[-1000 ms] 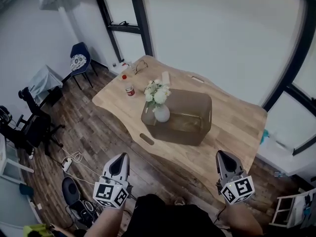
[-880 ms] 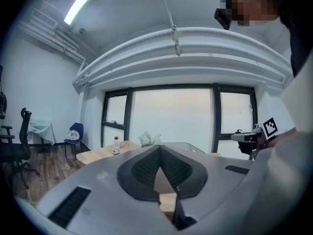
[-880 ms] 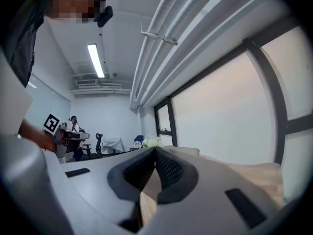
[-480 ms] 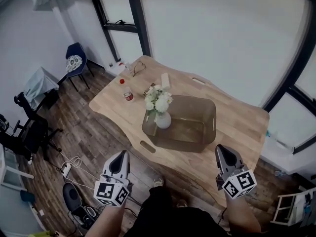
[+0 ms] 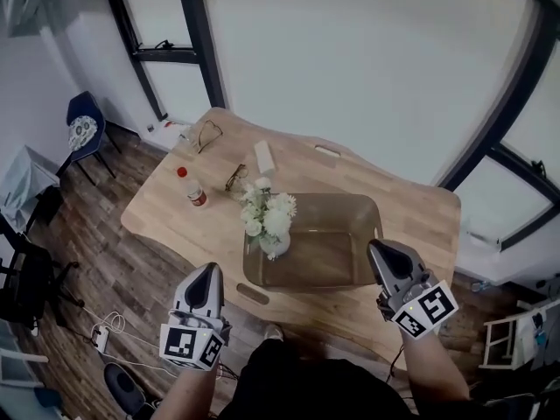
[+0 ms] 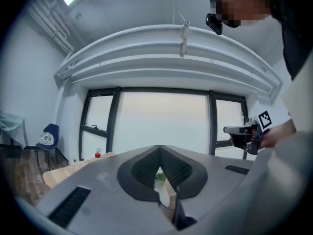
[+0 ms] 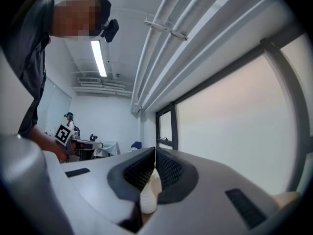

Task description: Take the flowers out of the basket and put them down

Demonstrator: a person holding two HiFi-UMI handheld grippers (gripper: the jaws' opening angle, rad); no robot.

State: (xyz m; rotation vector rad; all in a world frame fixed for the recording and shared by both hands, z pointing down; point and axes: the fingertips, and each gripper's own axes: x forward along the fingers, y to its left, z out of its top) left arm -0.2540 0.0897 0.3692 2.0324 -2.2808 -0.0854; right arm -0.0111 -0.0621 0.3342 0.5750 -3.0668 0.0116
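Note:
White flowers (image 5: 267, 215) stand in a white vase (image 5: 275, 245) at the left end of a translucent brown basket (image 5: 328, 254) on the wooden table (image 5: 416, 217). My left gripper (image 5: 209, 272) hangs shut and empty in front of the table's near edge, below and left of the flowers. The right gripper (image 5: 377, 248) is also shut and empty, its tip by the basket's near right corner. In the left gripper view the jaws (image 6: 159, 148) meet at the tip, and a bit of green shows behind them. The right gripper view shows its jaws (image 7: 155, 151) pressed together, pointing at the window.
Left of the basket on the table are a red-capped bottle (image 5: 193, 189), glasses (image 5: 235, 177) and a small white box (image 5: 263, 157). A blue chair (image 5: 83, 129) stands at the far left. Cables (image 5: 101, 335) lie on the wood floor.
The view has come closer to the table, so the basket and flowers sit nearer and lower. The right gripper now reaches the basket's near right corner. Both grippers stay shut.

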